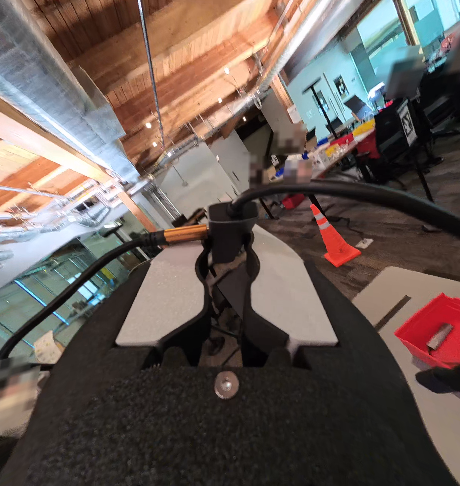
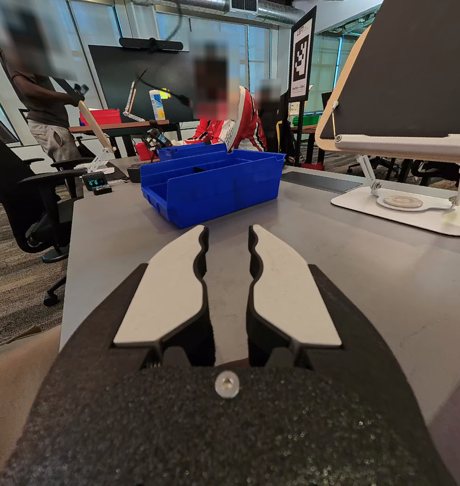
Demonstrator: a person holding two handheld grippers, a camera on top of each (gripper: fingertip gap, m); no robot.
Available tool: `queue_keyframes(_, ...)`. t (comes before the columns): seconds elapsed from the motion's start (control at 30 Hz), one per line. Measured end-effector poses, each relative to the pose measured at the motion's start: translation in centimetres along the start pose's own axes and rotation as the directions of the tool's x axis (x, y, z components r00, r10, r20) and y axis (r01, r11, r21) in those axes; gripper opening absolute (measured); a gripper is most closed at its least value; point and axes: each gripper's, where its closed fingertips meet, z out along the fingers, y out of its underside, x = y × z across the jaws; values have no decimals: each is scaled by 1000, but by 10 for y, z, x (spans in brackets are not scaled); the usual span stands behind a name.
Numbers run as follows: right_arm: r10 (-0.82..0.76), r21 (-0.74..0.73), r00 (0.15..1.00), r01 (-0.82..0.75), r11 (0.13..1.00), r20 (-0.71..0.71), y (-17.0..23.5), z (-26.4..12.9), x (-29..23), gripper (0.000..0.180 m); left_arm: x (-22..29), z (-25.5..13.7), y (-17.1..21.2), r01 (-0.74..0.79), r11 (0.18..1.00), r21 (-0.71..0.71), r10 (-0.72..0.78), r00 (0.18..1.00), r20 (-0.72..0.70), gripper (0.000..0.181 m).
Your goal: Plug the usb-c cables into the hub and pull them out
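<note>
Black hub [image 1: 230, 234], centre frame, sits clamped in our left gripper [image 1: 227, 252], one gold-collared usb-c cable [image 1: 184, 234] already plugged into its side. We judge pulling out remains. Our right gripper [image 2: 227, 246] hovers parted, empty, above the table [image 2: 355, 263].

The left gripper [image 1: 227, 243] is raised and tilted upward, its two pale fingers [image 1: 171, 286] converging toward twelve o'clock and clamped tight at the tips (something dark is pinched between them). The right gripper [image 2: 228, 234] is held low and level, pointing toward twelve o'clock, its fingers [image 2: 284, 284] parted with a clear gap and nothing between them.
</note>
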Motion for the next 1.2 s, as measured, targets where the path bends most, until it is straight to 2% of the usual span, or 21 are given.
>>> queue_keyframes(0.1,-5,7,1000,5,1000,1,-1,-1,0,28,23,21,34,80,993,-84,-88,992,-95,24)
queue_keyframes(0.23,-14,30,1000,14,999,-6,-3,-4,-1,30,79,44,124,153,961,-231,-203,956,-213,23)
queue_keyframes(0.4,-63,10,997,63,998,-38,-8,-8,3,33,184,45,241,322,855,-407,-484,778,-401,24)
queue_keyframes(0.47,-52,20,996,54,998,-78,-29,-11,12,33,221,39,279,343,840,-420,-524,711,-469,24)
queue_keyframes(0.53,-10,32,997,13,999,-74,-58,-13,15,33,252,36,320,305,846,-437,-509,704,-494,24)
queue_keyframes(0.6,10,4,999,-10,1000,-53,-85,-14,15,34,277,34,365,171,867,-468,-410,779,-476,24)
queue_keyframes(0.7,13,-131,999,-19,991,-42,-103,-12,17,34,317,23,414,-134,889,-438,-112,863,-492,23)
queue_keyframes(0.83,29,-214,994,-51,975,-103,-104,-7,35,34,375,2,438,-349,872,-344,151,859,-489,23)
queue_keyframes(0.93,168,-222,985,-173,959,-45,-91,-1,31,38,402,-12,444,-477,830,-291,338,843,-418,23)
queue_keyframes(1.0,213,-228,977,-207,952,6,-86,2,23,36,412,-19,446,-521,806,-282,407,832,-376,23)
queue_keyframes(1.2,99,-346,995,-88,934,15,-58,9,13,38,430,-31,463,-597,734,-323,501,797,-336,23)
